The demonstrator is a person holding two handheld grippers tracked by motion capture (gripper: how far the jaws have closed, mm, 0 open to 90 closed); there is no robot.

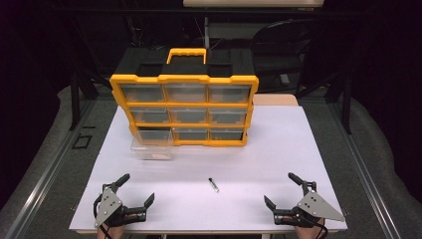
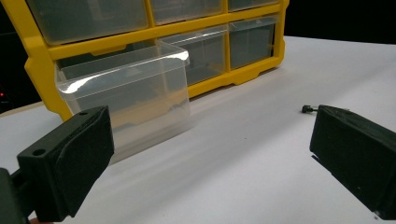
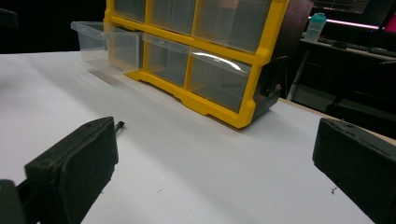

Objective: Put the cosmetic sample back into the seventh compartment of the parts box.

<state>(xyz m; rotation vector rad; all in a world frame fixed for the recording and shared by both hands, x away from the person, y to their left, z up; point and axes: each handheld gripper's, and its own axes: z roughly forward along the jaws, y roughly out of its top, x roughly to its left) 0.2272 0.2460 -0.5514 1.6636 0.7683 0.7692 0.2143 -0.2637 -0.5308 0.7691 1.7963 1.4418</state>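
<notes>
one organizer (image 1: pixel 184 79), nine drawers (image 1: pixel 191 93), one screw (image 1: pixel 213 185)

Both grippers rest low at the near edge of the table (image 1: pixel 209 219) — left gripper (image 1: pixel 136 188) and right gripper (image 1: pixel 282 188) well apart, fingers spread wide (nothing between them) — hands barely showing below.

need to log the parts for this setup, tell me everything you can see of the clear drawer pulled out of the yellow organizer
The clear drawer is a see-through plastic bin with thin walls, a rim around its open top and a front lip. It sits upright, pulled out of the bottom-left slot of the yellow organizer, with its base resting on the white table. Something small and pale seems to lie inside, too faint to identify. Neither tool touches it.
</notes>
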